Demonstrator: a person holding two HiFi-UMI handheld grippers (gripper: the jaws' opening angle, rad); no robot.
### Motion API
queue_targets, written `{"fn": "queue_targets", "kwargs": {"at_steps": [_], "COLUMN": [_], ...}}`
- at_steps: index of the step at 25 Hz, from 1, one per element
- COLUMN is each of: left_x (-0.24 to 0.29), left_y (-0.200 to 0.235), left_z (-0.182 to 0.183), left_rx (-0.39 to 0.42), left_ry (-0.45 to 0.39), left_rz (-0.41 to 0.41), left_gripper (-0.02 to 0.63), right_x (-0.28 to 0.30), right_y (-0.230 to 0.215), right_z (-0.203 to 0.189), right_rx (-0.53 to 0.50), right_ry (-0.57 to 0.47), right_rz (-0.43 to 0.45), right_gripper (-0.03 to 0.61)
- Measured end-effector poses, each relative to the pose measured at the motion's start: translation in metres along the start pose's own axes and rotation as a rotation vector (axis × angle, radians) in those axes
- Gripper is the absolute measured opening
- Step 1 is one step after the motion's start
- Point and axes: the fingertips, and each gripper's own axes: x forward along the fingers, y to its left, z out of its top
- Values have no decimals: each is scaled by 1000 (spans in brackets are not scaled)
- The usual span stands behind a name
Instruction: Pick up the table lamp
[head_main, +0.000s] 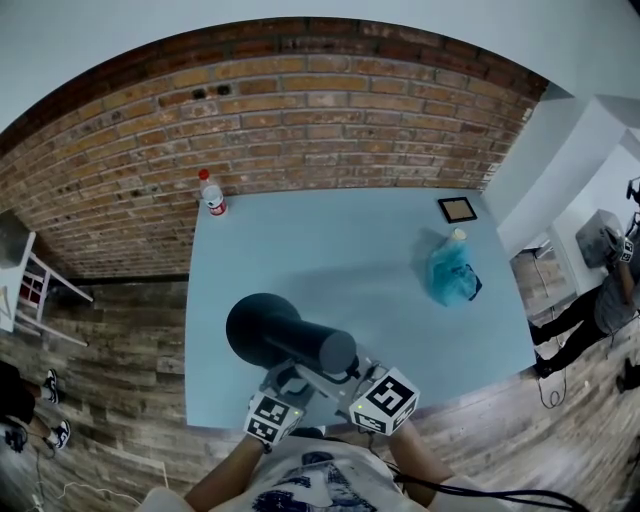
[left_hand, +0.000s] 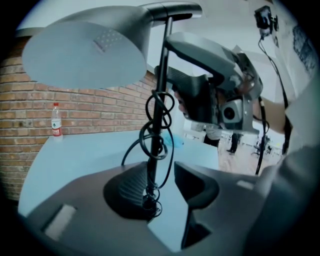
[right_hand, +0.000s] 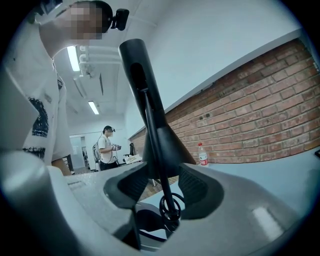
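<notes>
Table lamp (head_main: 285, 338), dark grey with a wide round shade and a thin black stem, stood at the near edge of the pale blue table (head_main: 330, 250), its base hidden from me. The left gripper (left_hand: 161, 192) had its jaws spread wide, with the stem and its looped black cord (left_hand: 156, 150) between them and neither pad pressing. The right gripper (right_hand: 164, 190) was likewise fully apart around the stem, gripping nothing. I reckoned both should close squarely on bare stem, clear of the cord loops, then rise together, since the broad shade looked top-heavy
</notes>
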Motion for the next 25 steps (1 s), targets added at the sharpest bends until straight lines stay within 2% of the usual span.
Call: {"fn": "queue_targets", "kwargs": {"at_steps": [7,8,11,15,23,25], "left_x": [1,2,4,3,6,5], "left_y": [8,7,6,9,12,15], "left_z": [-2,-2,-4,-1,1,0], "left_rx": [9,10,14,22,18,7], "left_ry": [-8,-7,-8,-26,-25,-32], "left_rz": [31,32,34,49,50,62], "left_gripper": [138,138,133,106,100,75], "right_x": [3,3,3,3,5,6], "right_y": [4,4,4,3,2,1], "right_z": [-1,-1,-4,-4,-4,-4], "right_rx": [-20,-24,-34,-22,5,7], "right_ry": [5,7,19,19,27,27], "right_rz": [39,41,48,40,51,46], "right_gripper": [176,147,136,71,63,63]}}
